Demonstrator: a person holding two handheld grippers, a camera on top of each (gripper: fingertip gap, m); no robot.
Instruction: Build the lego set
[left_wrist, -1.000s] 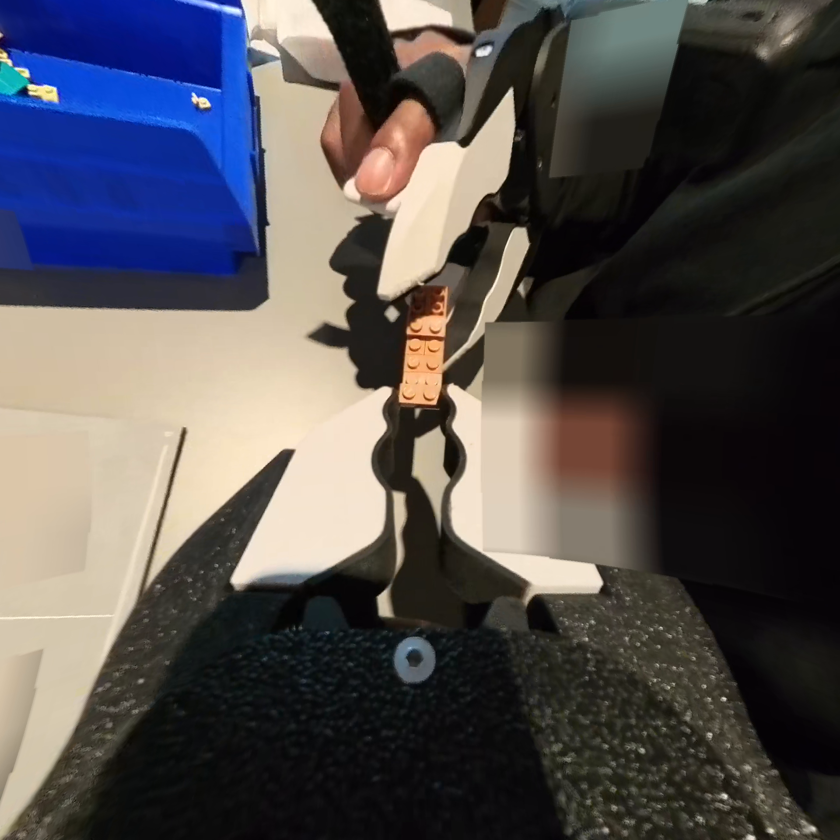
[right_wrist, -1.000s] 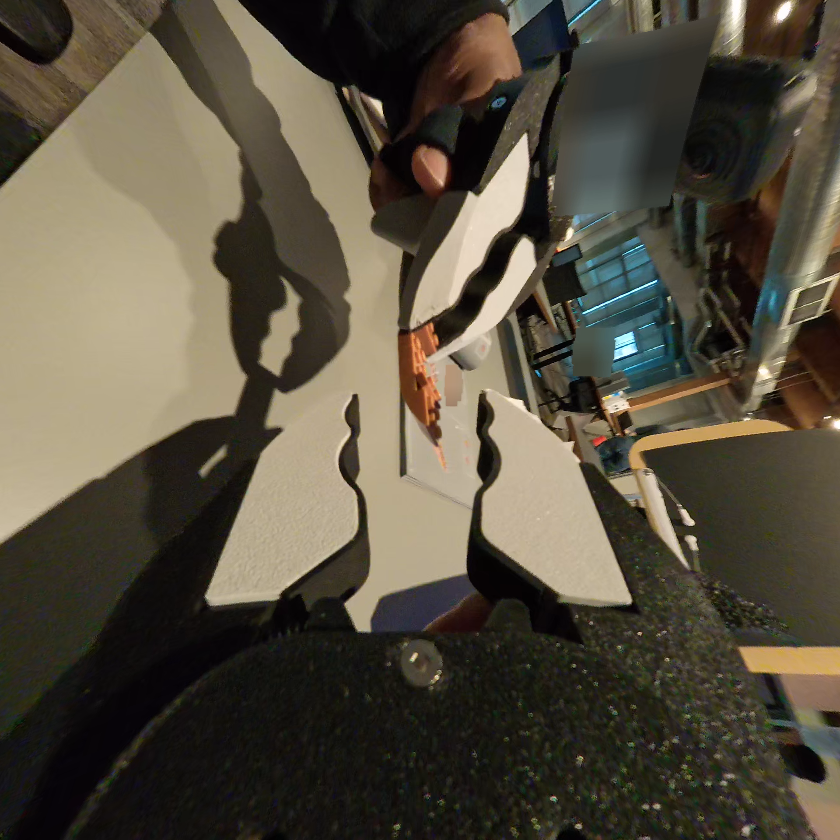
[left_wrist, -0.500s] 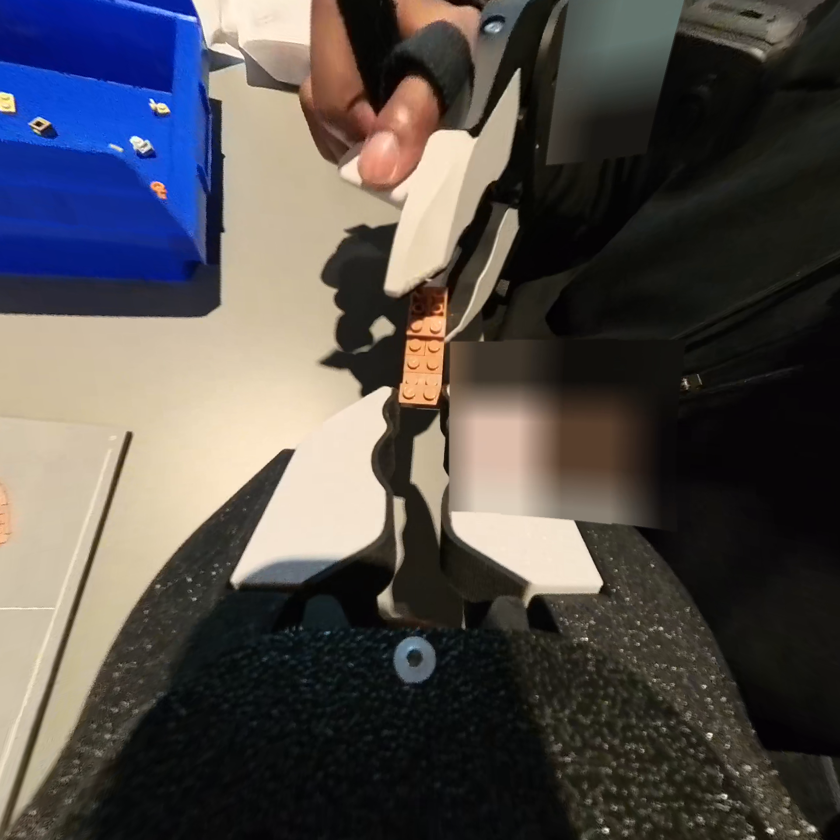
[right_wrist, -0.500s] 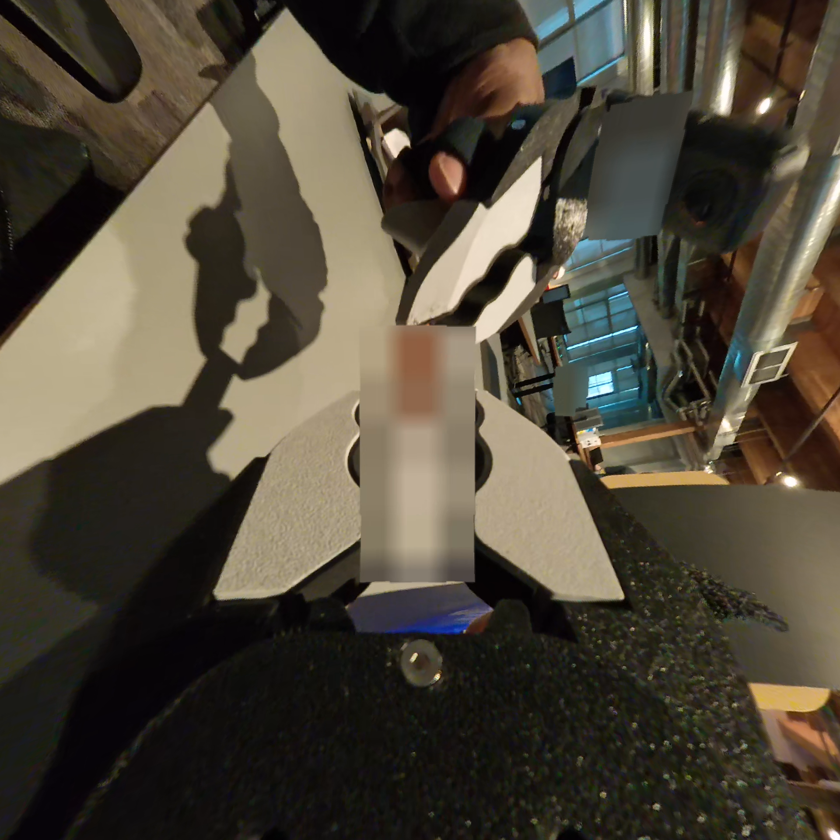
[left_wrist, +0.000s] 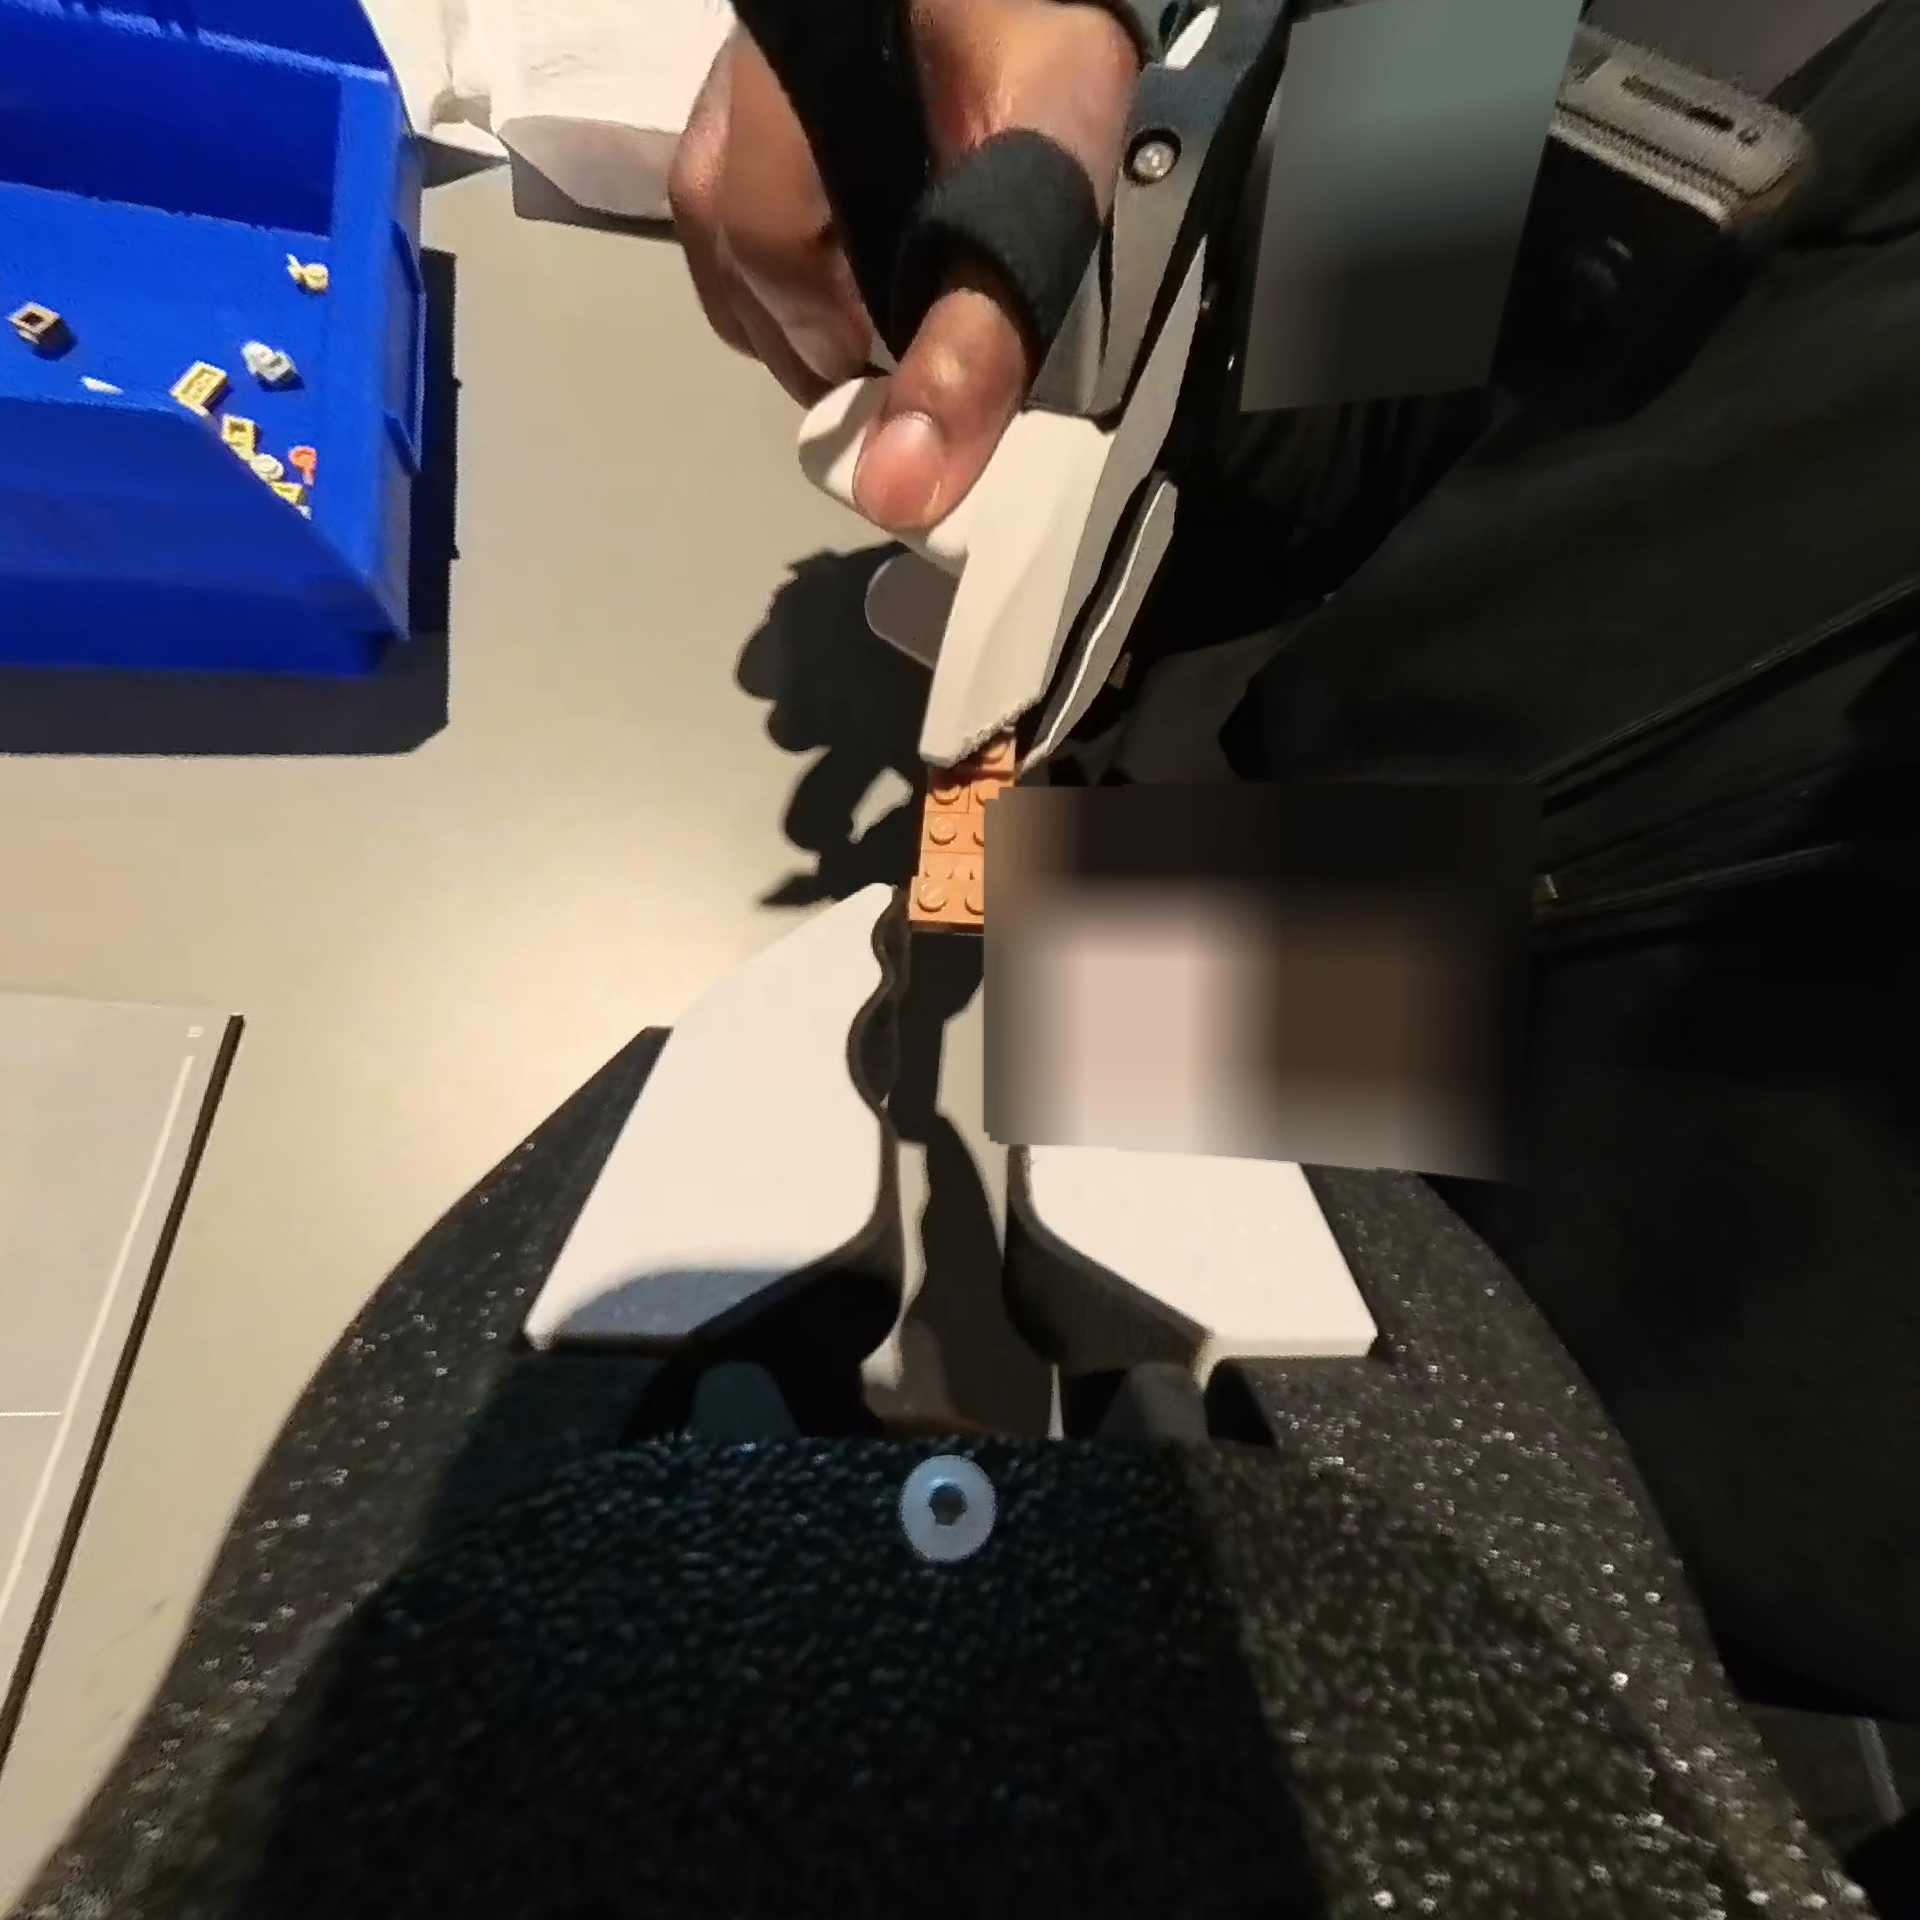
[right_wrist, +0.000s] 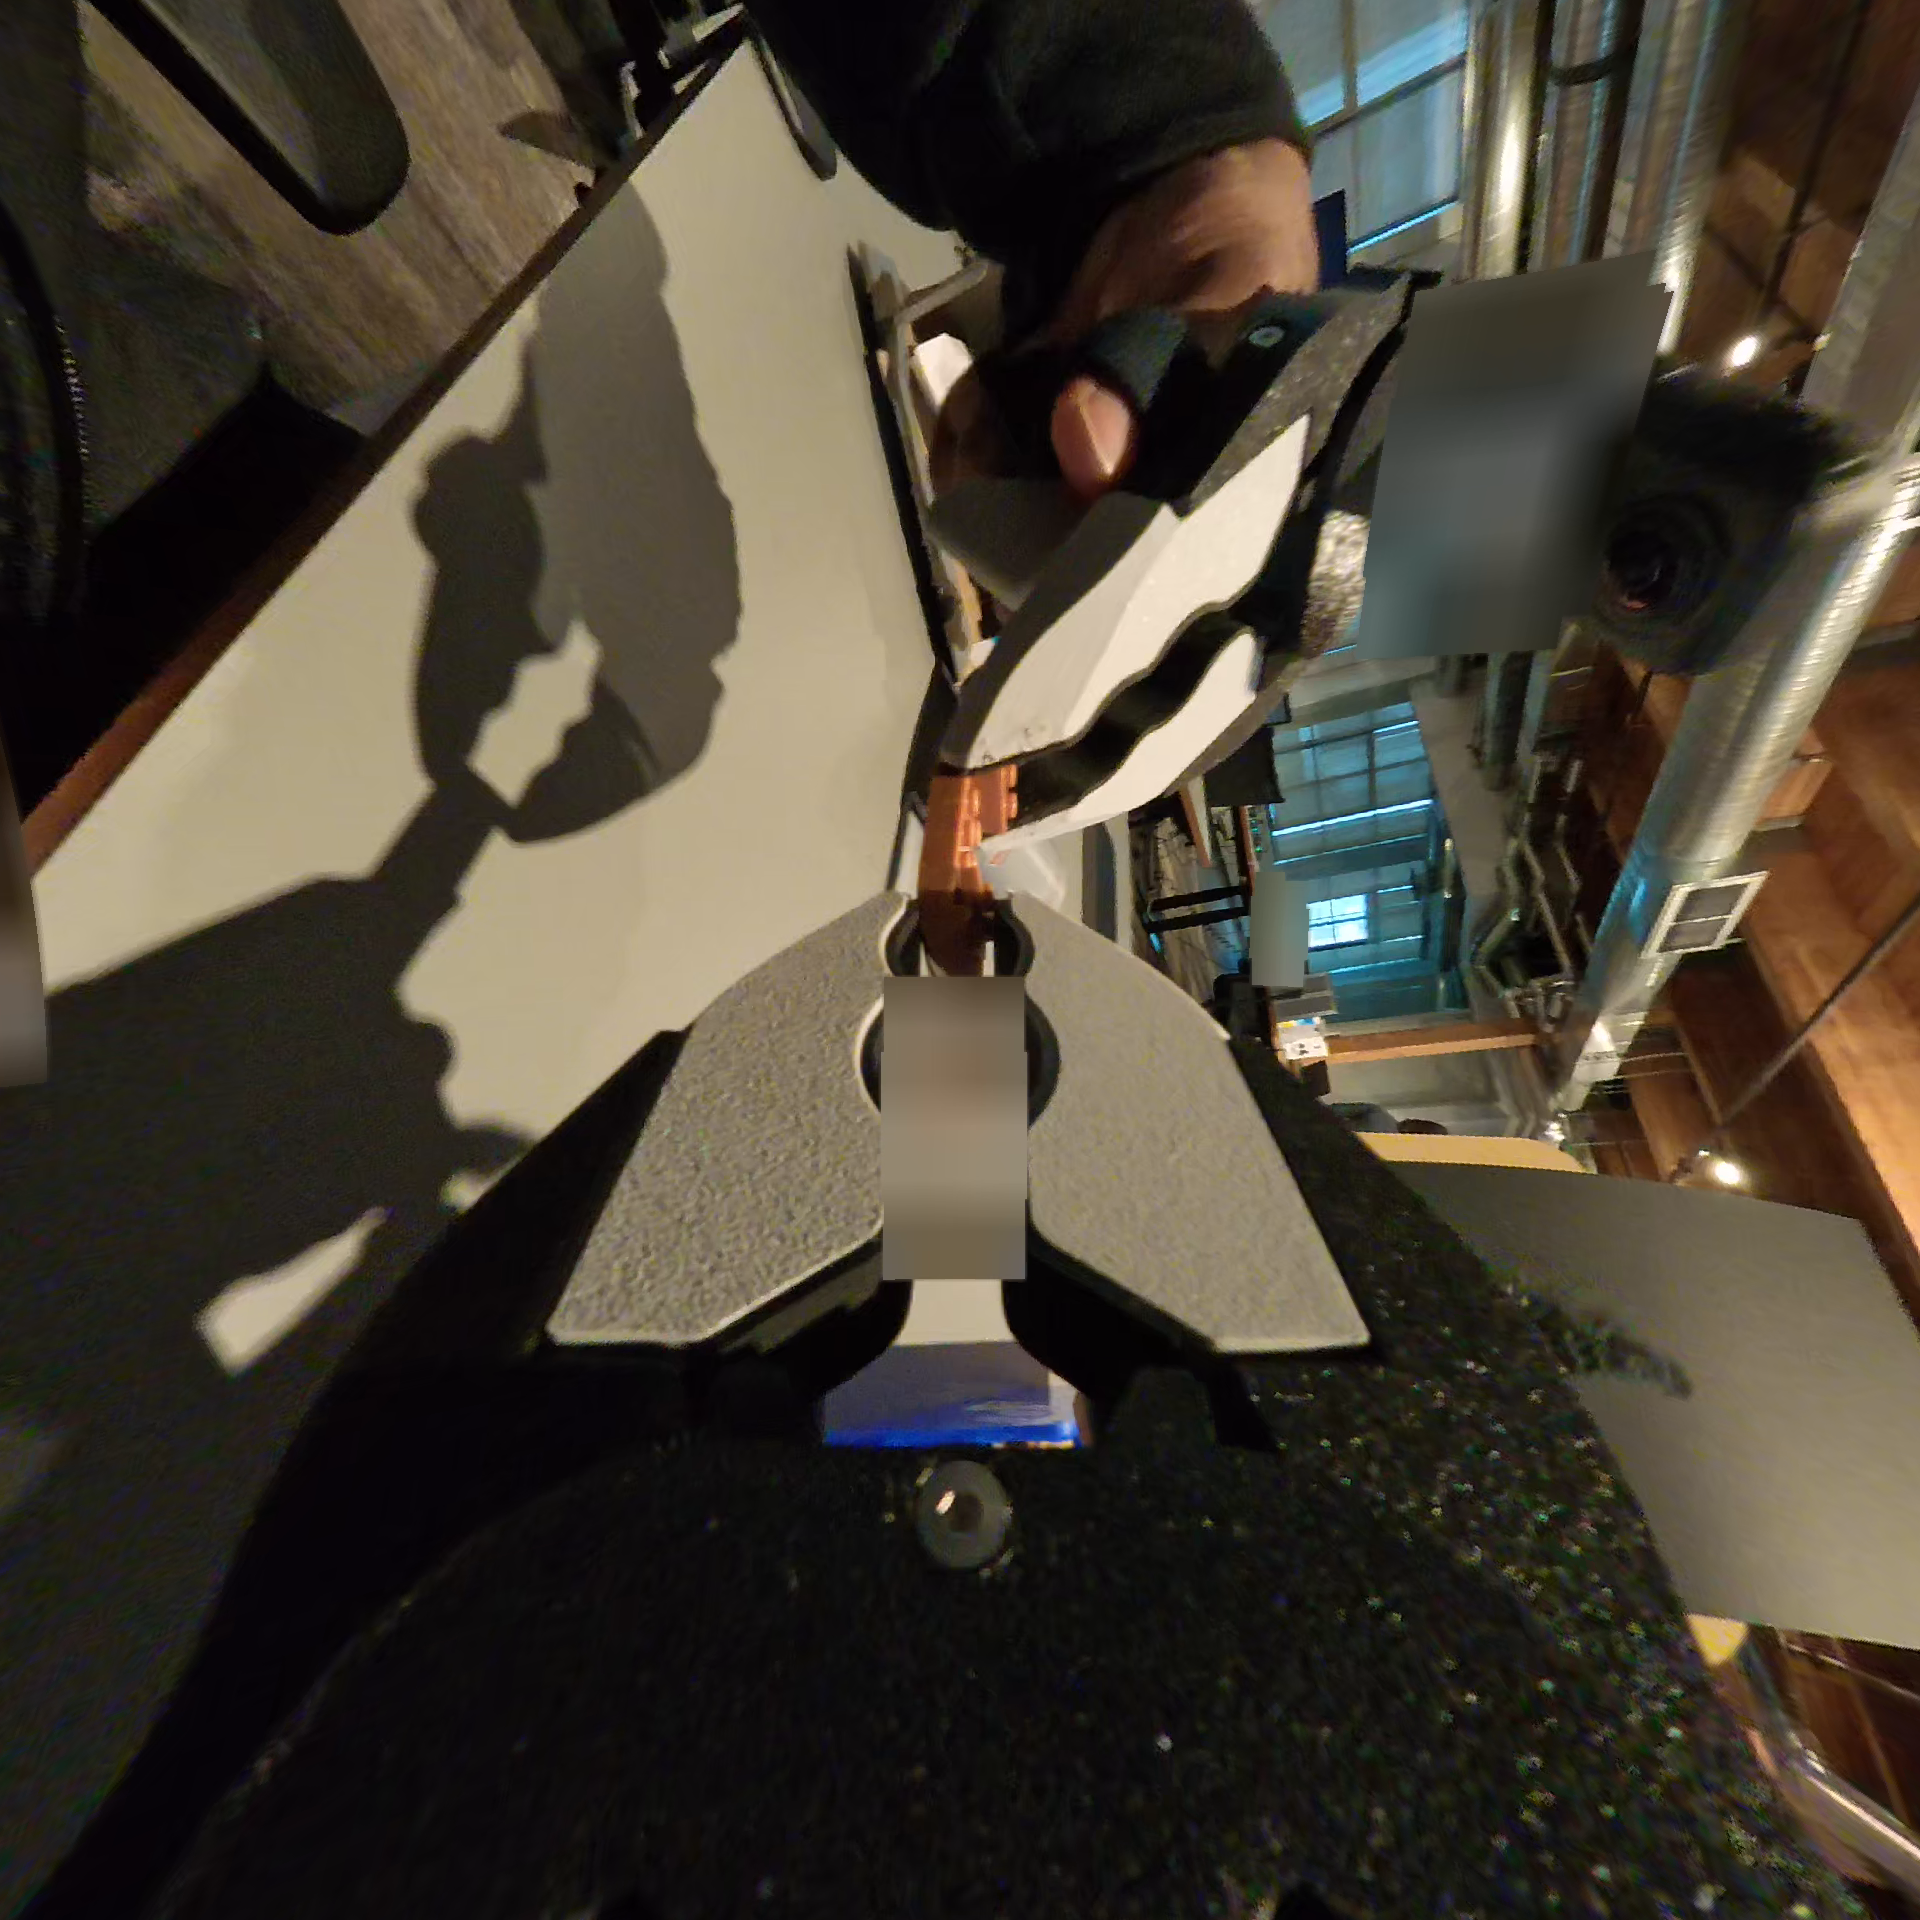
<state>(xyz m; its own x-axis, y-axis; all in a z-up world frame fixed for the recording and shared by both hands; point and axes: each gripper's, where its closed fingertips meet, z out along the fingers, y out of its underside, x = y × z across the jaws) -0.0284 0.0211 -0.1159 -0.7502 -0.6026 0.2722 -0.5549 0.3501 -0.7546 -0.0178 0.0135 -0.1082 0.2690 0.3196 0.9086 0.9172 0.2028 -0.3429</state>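
A narrow orange Lego plate strip (left_wrist: 948, 844), several studs long, is held in the air between both grippers. In the left wrist view my left gripper (left_wrist: 940, 925) is shut on its near end; a blur patch hides the right finger's tip. My right gripper (left_wrist: 987, 740) comes in from above, a hand on it, and clamps the far end. In the right wrist view my right gripper (right_wrist: 958, 920) is shut on the strip (right_wrist: 961, 831), and the left gripper (right_wrist: 1003, 764) grips its other end beyond.
A blue parts bin (left_wrist: 208, 436) with several small loose pieces stands at the back left on the pale table (left_wrist: 520, 883). A grey sheet (left_wrist: 94, 1195) lies at the left. The person's dark clothing fills the right side. My two grippers' fingertips are within a few centimetres of each other.
My right gripper was open a second ago and has since shut on the strip's far end. My left gripper kept its hold throughout. Both grippers shifted slightly.
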